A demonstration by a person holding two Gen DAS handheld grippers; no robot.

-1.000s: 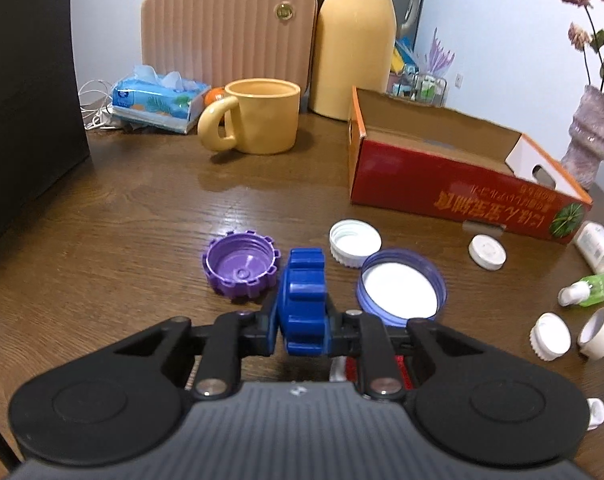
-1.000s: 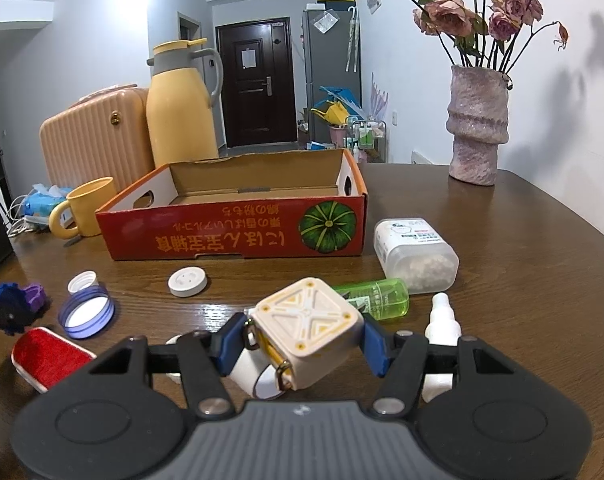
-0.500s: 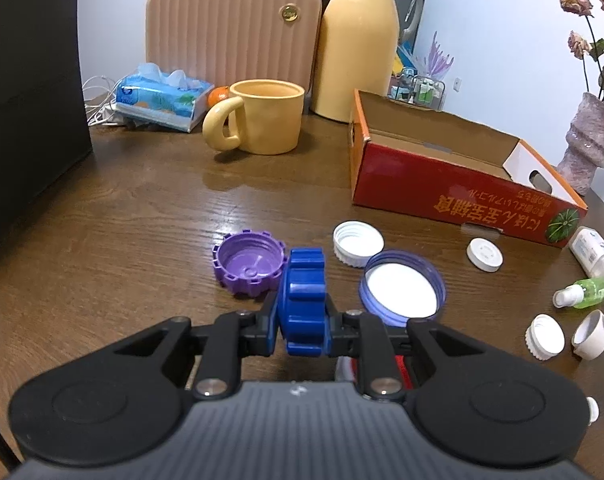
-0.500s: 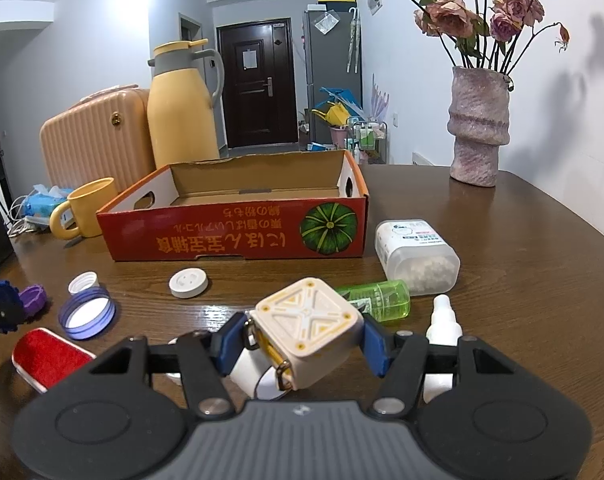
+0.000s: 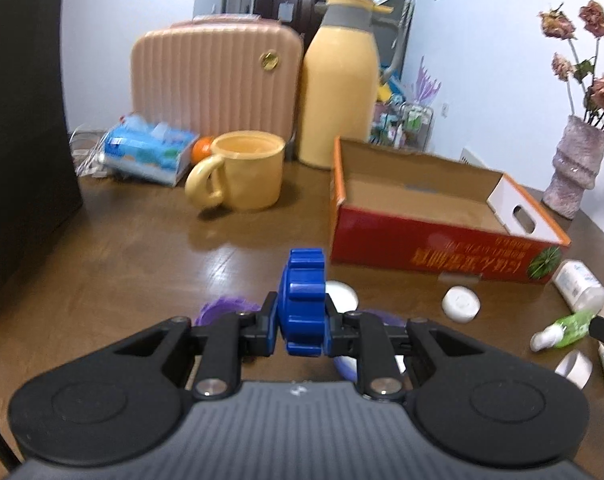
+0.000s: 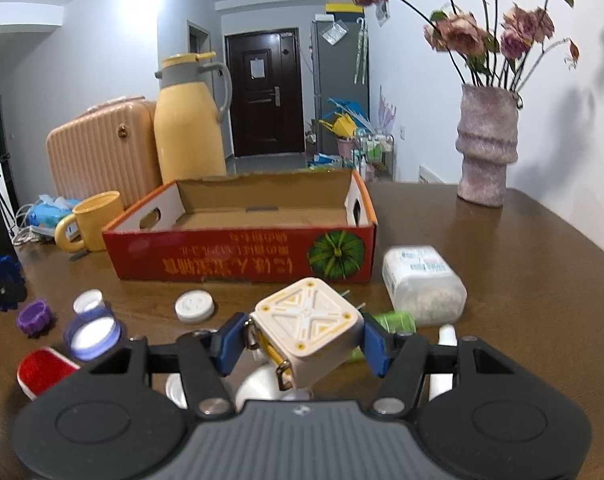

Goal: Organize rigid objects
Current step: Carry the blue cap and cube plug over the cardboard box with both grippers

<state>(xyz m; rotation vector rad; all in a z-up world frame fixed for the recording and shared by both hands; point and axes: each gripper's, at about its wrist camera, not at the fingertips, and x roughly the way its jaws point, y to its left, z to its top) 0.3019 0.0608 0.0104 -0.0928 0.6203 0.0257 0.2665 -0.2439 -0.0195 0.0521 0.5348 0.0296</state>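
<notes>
My left gripper (image 5: pixel 302 326) is shut on a blue ridged cap (image 5: pixel 303 300), held edge-on above the wooden table. Below it a purple cap (image 5: pixel 222 308) and a white cap (image 5: pixel 341 292) peek out. My right gripper (image 6: pixel 303 344) is shut on a cream cube-shaped box (image 6: pixel 307 326) with yellow trim, lifted over white caps. The open red cardboard box (image 6: pixel 242 260) stands ahead of both grippers, its inside bare; in the left wrist view the red box (image 5: pixel 441 240) lies to the right. At the far left of the right wrist view the left gripper with its blue cap (image 6: pixel 2 276) shows.
A yellow mug (image 5: pixel 242 176), yellow thermos (image 5: pixel 339 96), pink suitcase (image 5: pixel 214 80) and tissue pack (image 5: pixel 146 152) stand at the back. A vase of flowers (image 6: pixel 487 144) stands at the right. A white pill bottle (image 6: pixel 421 284), green bottle (image 6: pixel 393 320), lavender-rimmed lid (image 6: pixel 92 332) and red brush (image 6: pixel 42 368) lie on the table.
My left gripper has risen with the blue cap, so the purple and lavender lids have slid down behind its fingers. The right gripper has barely moved.
</notes>
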